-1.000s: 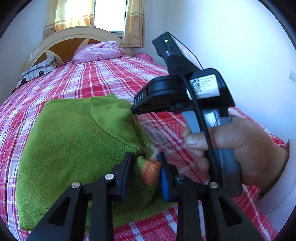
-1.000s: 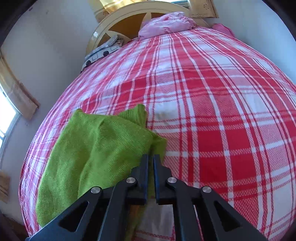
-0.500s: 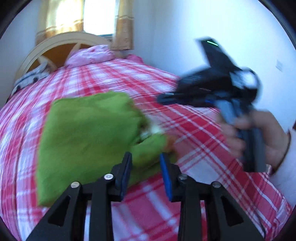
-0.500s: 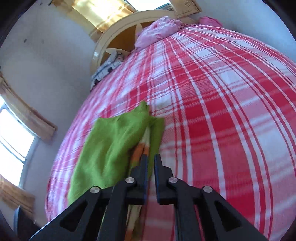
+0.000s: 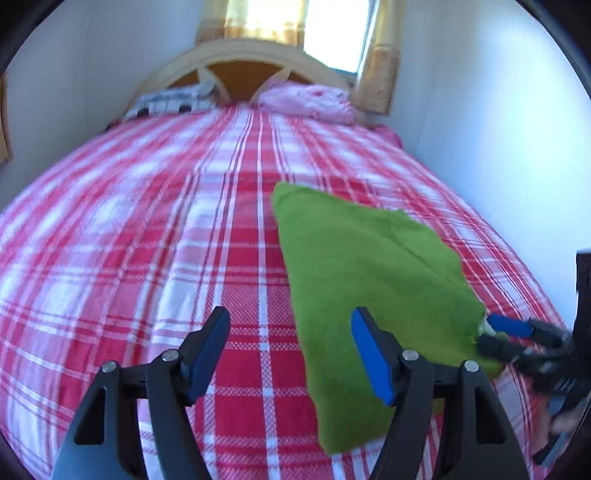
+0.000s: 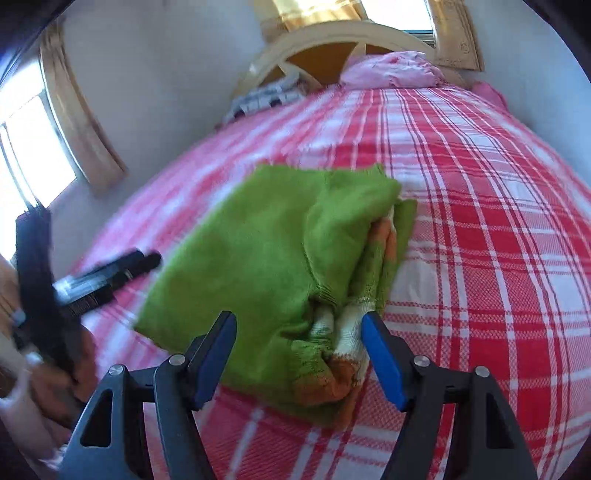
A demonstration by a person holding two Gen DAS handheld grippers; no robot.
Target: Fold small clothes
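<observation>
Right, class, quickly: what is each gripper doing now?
Left gripper: jaws just opened, holding nothing.
Right gripper: jaws just opened, sweater released.

Red-plaid bed (image 5: 147, 240), arched headboard (image 5: 236, 59), sunlit curtained window (image 5: 332, 33), white walls (image 5: 480, 110)

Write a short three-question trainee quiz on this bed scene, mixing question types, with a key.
1. True or false: the right gripper is clamped shut on the folded green knitted garment.
2. Multiple choice: what does the garment lie on? A) a bare wooden floor B) a red and white plaid bedspread C) a blue towel
3. Fill in: the cuffs bunched at the garment's near edge, in the right wrist view, are striped white and ______.

Key:
1. False. Its jaws have just been opening and stand apart; the garment's bunched edge lies between them, unpressed. The left gripper is open too, over bedspread.
2. B
3. orange
</observation>
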